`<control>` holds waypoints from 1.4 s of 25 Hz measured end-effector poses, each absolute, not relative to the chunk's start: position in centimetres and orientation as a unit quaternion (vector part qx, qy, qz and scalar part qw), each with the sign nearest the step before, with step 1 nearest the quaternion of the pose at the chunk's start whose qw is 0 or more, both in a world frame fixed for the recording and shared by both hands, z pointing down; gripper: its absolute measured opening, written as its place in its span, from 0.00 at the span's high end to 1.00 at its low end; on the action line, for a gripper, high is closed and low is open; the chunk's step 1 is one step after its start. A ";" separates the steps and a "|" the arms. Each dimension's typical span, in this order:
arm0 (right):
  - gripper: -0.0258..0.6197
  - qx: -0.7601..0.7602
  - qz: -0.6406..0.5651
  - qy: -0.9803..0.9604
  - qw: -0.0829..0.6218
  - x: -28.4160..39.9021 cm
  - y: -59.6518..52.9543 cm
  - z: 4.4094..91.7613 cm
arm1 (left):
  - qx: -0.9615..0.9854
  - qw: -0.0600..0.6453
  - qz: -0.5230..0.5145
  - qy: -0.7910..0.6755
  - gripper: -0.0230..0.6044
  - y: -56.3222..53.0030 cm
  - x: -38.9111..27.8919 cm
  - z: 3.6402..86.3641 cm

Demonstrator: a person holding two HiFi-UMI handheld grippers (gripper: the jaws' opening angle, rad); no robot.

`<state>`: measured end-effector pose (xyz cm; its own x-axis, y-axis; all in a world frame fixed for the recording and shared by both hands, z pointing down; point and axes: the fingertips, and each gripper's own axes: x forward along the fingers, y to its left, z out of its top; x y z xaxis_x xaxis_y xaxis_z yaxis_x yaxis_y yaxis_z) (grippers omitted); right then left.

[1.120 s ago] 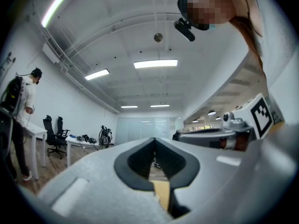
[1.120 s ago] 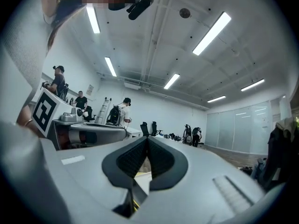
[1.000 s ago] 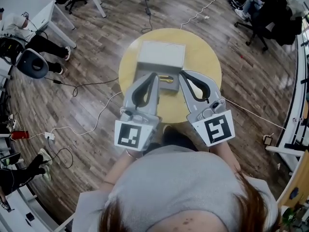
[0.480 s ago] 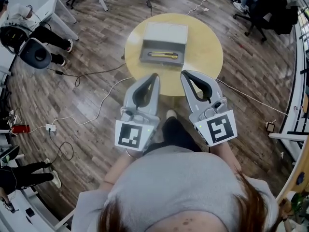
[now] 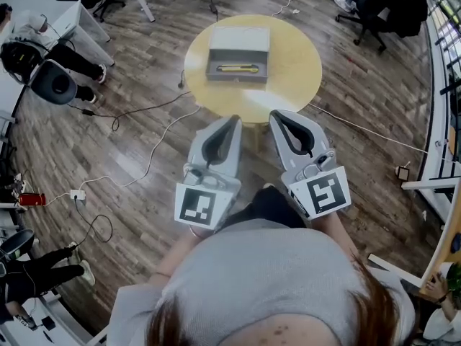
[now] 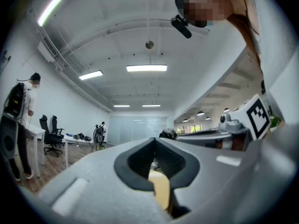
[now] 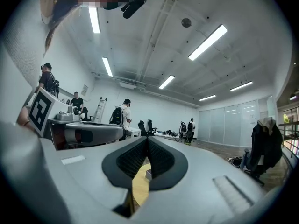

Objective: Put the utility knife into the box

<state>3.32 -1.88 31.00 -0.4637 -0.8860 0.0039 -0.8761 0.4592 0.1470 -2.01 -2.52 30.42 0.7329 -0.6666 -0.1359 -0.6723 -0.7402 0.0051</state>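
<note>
A yellow utility knife (image 5: 238, 68) lies inside the open grey box (image 5: 240, 39) on the round yellow table (image 5: 297, 67), far ahead in the head view. My left gripper (image 5: 235, 120) and right gripper (image 5: 276, 114) hang side by side over the wooden floor, short of the table's near edge. Both are shut with nothing between the jaws. In the left gripper view the left gripper (image 6: 154, 141) points level across the room, a strip of the table (image 6: 161, 190) showing through its gap. The right gripper (image 7: 147, 139) is likewise shut, with the table (image 7: 139, 183) showing below.
Cables (image 5: 148, 171) trail across the wood floor, with a power strip (image 5: 75, 194) at the left. A person sits by a white desk (image 5: 68, 24) at the upper left. Office chairs (image 5: 382, 6) stand at the upper right, and shelving (image 5: 439, 85) lines the right edge.
Both grippers have drawn back from over the table and box to above the floor. The table with the box and knife now lies farther ahead. Both grippers stay shut.
</note>
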 end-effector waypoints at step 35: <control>0.95 0.485 -0.061 -0.872 0.016 3.4 4.9 29.1 | -0.914 0.032 0.080 0.395 0.97 3.7 -2.0 28.5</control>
<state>3.39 4.92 29.12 -0.5294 -0.8478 -0.0316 -0.8440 0.5225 0.1209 -1.95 3.72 28.50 0.6745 -0.7181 -0.1714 -0.7284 -0.6851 0.0040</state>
